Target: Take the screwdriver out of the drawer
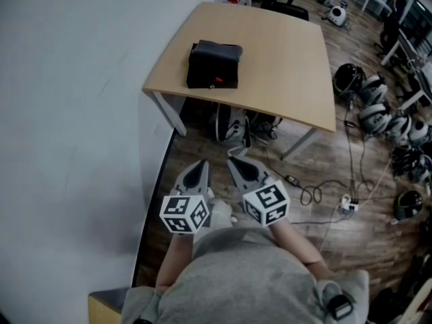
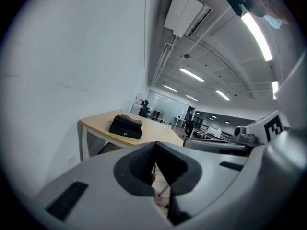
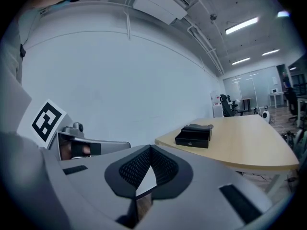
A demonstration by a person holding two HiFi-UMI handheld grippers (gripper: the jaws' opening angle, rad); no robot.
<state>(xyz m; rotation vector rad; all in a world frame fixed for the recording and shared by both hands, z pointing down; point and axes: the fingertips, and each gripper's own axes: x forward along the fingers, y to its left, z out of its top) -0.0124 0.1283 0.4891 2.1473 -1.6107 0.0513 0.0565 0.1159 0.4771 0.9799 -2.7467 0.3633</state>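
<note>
A small black drawer box [image 1: 214, 65] sits shut on the left part of a light wooden table [image 1: 277, 52], with a small round knob on its front. It also appears ahead in the left gripper view [image 2: 126, 126] and the right gripper view [image 3: 194, 136]. No screwdriver shows anywhere. My left gripper [image 1: 200, 163] and right gripper [image 1: 233, 158] are held side by side close to my body, well short of the table, pointing towards it. The left gripper's [image 2: 154, 146] jaws meet at the tips with nothing between them. The right gripper's [image 3: 150, 149] jaws are likewise shut and hold nothing.
A white wall [image 1: 67, 113] runs along the left. Dark gear [image 1: 233, 123] lies under the table. Cables [image 1: 310, 194] and a power strip [image 1: 349, 204] trail over the wooden floor, and several helmets [image 1: 368, 100] lie at the right. An office chair [image 1: 290, 5] stands beyond the table.
</note>
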